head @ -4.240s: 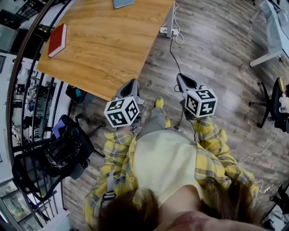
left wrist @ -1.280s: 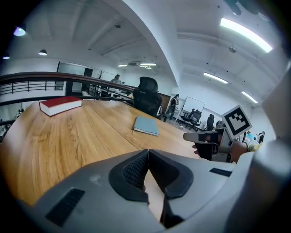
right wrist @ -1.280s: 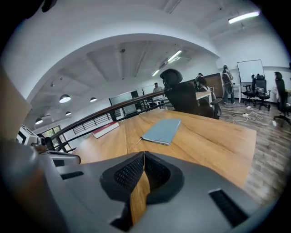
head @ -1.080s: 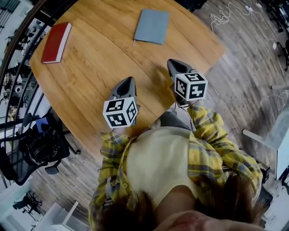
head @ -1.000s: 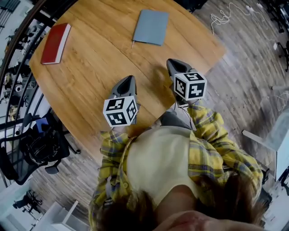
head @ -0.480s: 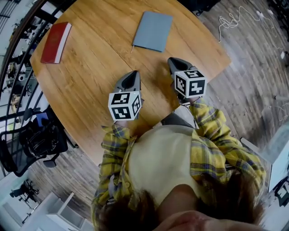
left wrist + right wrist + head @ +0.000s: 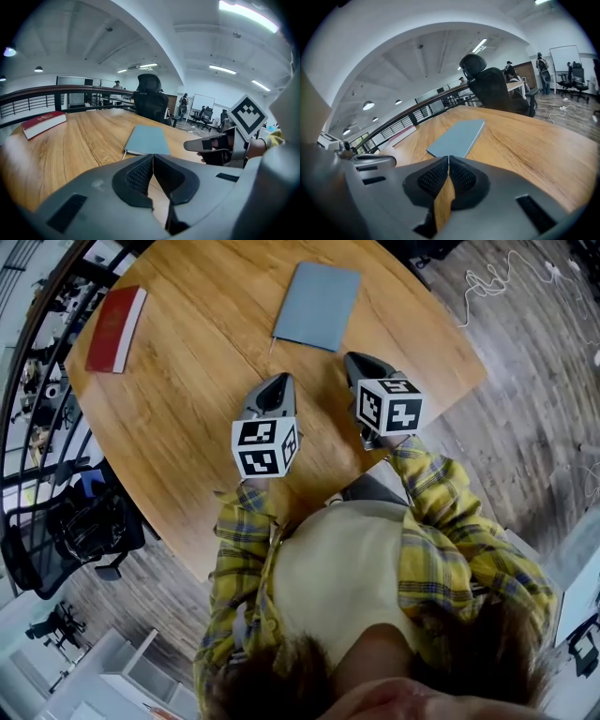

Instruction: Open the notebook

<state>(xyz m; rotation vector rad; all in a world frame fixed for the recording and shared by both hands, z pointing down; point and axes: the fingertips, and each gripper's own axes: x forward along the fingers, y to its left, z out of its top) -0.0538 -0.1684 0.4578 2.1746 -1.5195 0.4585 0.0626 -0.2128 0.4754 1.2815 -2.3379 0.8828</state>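
A closed grey-blue notebook (image 7: 318, 306) lies flat on the wooden table (image 7: 187, 362), also seen ahead in the left gripper view as the notebook (image 7: 147, 139) and in the right gripper view as the notebook (image 7: 458, 137). My left gripper (image 7: 278, 382) hovers over the table short of the notebook's near left corner, jaws shut and empty. My right gripper (image 7: 359, 360) hangs just short of the notebook's near right corner, also shut with nothing held. In the left gripper view the right gripper (image 7: 194, 146) shows at the right.
A red book (image 7: 115, 328) lies near the table's far left edge. A black office chair (image 7: 66, 540) stands on the floor at the left. A cable (image 7: 497, 277) trails over the plank floor beyond the table's right edge. A railing runs along the left.
Both grippers have moved forward over the table toward the notebook, the left one also shifting right. Both stay shut. The notebook and red book have not been touched.
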